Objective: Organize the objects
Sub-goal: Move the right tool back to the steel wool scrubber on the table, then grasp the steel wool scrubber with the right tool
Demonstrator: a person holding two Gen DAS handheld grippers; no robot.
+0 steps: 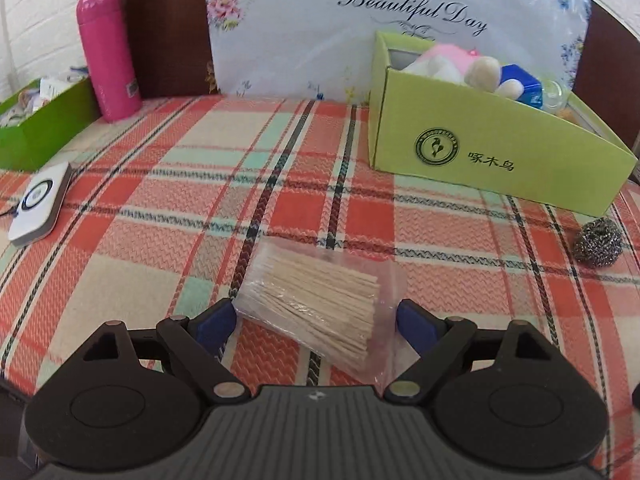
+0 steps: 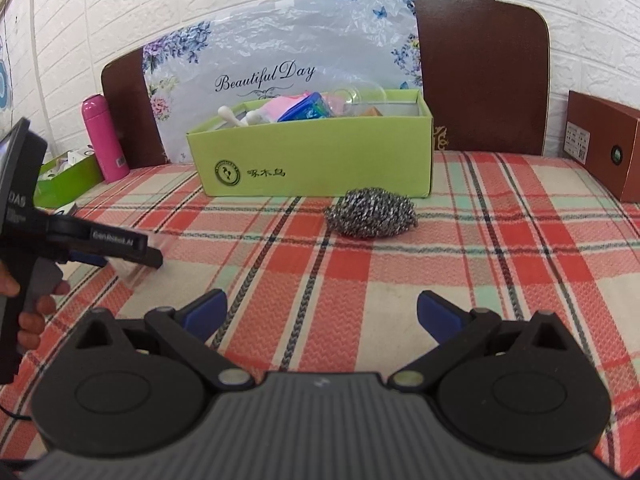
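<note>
A clear bag of wooden sticks (image 1: 316,300) lies on the plaid cloth, and my left gripper (image 1: 316,318) stands open around its near end, blue pads on either side without pressing it. In the right wrist view the left gripper (image 2: 132,256) reaches in from the left over the same bag (image 2: 130,270). My right gripper (image 2: 322,314) is open and empty above bare cloth. A steel wool scourer (image 2: 372,214) lies ahead of it, in front of the lime-green box (image 2: 320,164). That box (image 1: 500,152) holds a plush toy (image 1: 460,66), a blue pack and clear items.
A pink bottle (image 1: 108,52) stands at the back left beside a darker green box (image 1: 44,128). A white device (image 1: 38,204) lies at the left edge. The scourer (image 1: 598,248) sits right of the bag. A brown box (image 2: 604,148) stands at the far right. A floral board leans behind.
</note>
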